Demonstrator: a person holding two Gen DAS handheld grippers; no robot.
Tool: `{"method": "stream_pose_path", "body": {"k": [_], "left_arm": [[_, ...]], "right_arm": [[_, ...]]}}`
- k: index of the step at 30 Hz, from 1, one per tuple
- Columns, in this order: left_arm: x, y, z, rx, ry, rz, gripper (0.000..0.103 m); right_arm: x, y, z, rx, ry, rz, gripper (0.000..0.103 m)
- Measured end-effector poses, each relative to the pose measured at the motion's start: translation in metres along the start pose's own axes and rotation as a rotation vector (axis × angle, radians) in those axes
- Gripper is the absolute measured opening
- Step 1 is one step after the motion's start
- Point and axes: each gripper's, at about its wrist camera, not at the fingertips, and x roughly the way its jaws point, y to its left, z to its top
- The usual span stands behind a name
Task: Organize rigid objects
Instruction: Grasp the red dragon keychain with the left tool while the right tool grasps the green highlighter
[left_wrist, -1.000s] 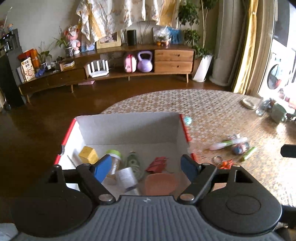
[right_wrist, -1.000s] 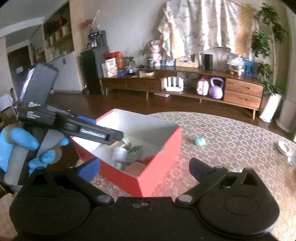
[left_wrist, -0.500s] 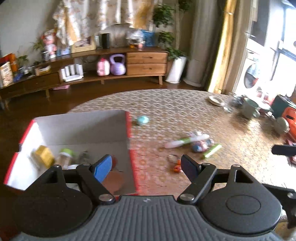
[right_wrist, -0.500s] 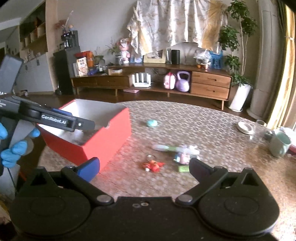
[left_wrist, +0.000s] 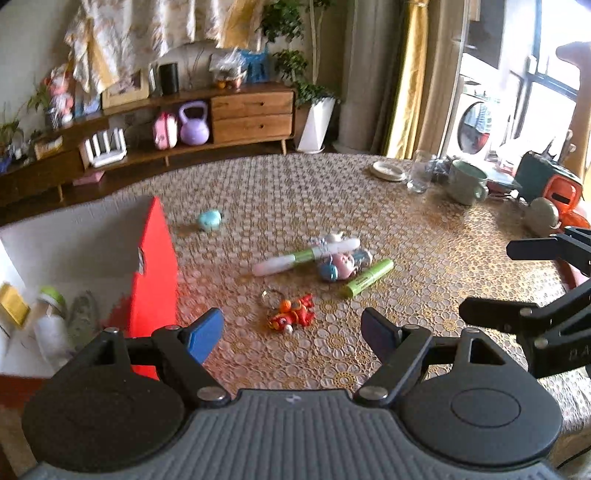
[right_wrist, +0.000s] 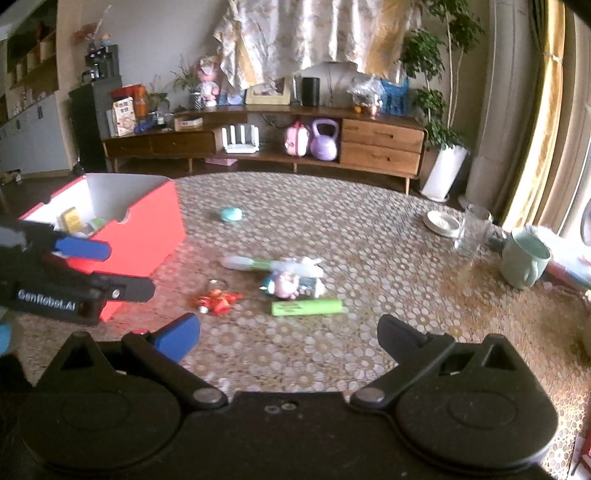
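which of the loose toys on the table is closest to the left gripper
The red keychain toy, lying just ahead of the open left gripper. The green marker, pink toy and teal ball all lie farther out.

Daylight is coming in from the window (left_wrist: 546, 110) at right, blowing out w/ glare. Room is staying dim toward the left. Fisheye is bending edges hard, corners going black. Slight motion blur is softening the tablecloth (right_wrist: 369, 236) and small items; shadows are looking soft.
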Motion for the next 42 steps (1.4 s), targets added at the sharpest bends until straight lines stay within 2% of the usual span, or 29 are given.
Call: {"method": "stream_pose_path", "body": {"k": [12,18,24,34,36,42], "left_arm": [[0.074,-0.009,-0.016,-0.025,0.081,0.092,0.082],[0.101,-0.001,-0.015,-0.062,0.097,0.092,0.082],[0.121,0.006,-0.016,-0.095,0.112,0.093,0.082],[0.125,-0.001,-0.018,-0.052,0.078,0.127,0.081],[0.124,-0.001,-0.018,-0.048,0.074,0.126,0.08],[0.121,-0.008,-0.018,-0.017,0.065,0.104,0.061]], "right_arm": [[0.071,-0.018,0.001,0.02,0.064,0.003,0.103],[0.107,-0.02,0.002,0.012,0.099,0.02,0.1],[0.129,-0.022,0.004,-0.004,0.111,0.019,0.099],[0.148,-0.027,0.003,0.027,0.13,0.032,0.095],[0.15,-0.025,0.003,0.022,0.131,0.031,0.092],[0.154,-0.024,0.002,0.02,0.141,0.039,0.082]]}}
